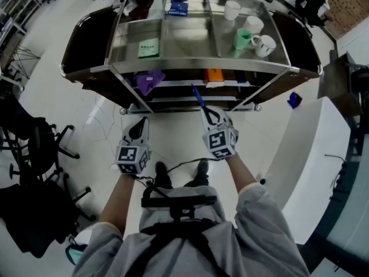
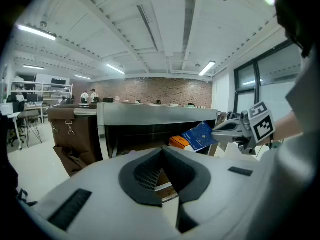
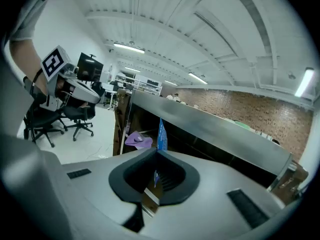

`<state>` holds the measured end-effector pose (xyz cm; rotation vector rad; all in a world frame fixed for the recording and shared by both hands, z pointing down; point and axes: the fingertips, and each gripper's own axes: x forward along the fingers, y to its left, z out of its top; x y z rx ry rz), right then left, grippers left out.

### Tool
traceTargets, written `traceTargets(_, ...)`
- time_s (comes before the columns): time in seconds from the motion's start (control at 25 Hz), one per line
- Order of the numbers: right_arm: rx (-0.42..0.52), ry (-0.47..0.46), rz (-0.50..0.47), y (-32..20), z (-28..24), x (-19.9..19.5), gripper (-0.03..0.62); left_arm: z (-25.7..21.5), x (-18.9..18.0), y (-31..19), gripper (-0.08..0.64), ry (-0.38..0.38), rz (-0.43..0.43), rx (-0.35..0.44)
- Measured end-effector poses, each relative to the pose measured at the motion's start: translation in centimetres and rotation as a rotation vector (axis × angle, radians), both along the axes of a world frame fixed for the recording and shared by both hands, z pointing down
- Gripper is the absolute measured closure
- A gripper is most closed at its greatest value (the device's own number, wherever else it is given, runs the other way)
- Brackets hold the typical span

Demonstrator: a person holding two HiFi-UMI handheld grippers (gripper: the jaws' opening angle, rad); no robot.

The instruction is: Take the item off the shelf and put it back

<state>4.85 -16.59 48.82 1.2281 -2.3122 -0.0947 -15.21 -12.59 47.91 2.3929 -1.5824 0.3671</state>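
Two tools: left tool [image 1: 139, 127] and right tool [image 1: 209, 115], both held low in front of the shelf unit [image 1: 202, 67], side by side and apart.
Right tool state: pressed together, pinching a flat blue packet [image 1: 198, 95] by its near edge.
Left tool state: pressed together, nothing between the jaws.
Blue packet, place: in the air at the front of the lower shelf [image 1: 173, 86], standing on edge and pointing from the right tool toward the shelf. It touches no surface that I can see. Whether its far end is past the shelf's front rail, cannot tell.
Top tray, contents: one green packet [image 1: 148, 48] left of centre, one blue box [image 1: 178, 7] at the back, and the cups in the right compartment.
Cups, count: four, three white [image 1: 252, 23] and one green [image 1: 242, 38], close together. The green one is just beside a white mug.
Lower shelf, contents: one purple thing [image 1: 149, 82] at left, one orange box [image 1: 214, 75] right of centre, well apart.
Cross-check, left gripper view: the blue packet [image 2: 200, 135] overlaps the orange box [image 2: 178, 142], with the right tool [image 2: 216, 130] behind it.
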Motion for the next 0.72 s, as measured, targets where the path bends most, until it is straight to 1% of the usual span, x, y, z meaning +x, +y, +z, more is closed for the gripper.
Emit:
traceTargets(0.12,0.048,0.09,-0.047,-1.6,0.8,-1.3,0.583,0.6,0.6,-0.9,0.554,0.013,0.005,-0.014)
traceTargets(0.2,0.095,0.183,-0.095,-2.7,1.9,-2.0,0.583,1.1,0.9,-1.5,0.554,0.019,0.009,-0.028)
traceTargets(0.28,0.135,0.258,-0.133,-4.0,3.0,-2.6,0.583,1.7,1.4,-2.2,0.554,0.019,0.017,-0.044)
traceTargets(0.44,0.167,0.355,-0.16,-6.6,5.1,-3.6,0.583,3.4,1.8,-3.6,0.554,0.014,0.029,-0.069)
traceTargets(0.72,0.242,0.543,-0.219,-10.8,9.3,-5.2,0.583,5.9,1.8,-7.1,0.554,0.018,0.028,-0.083)
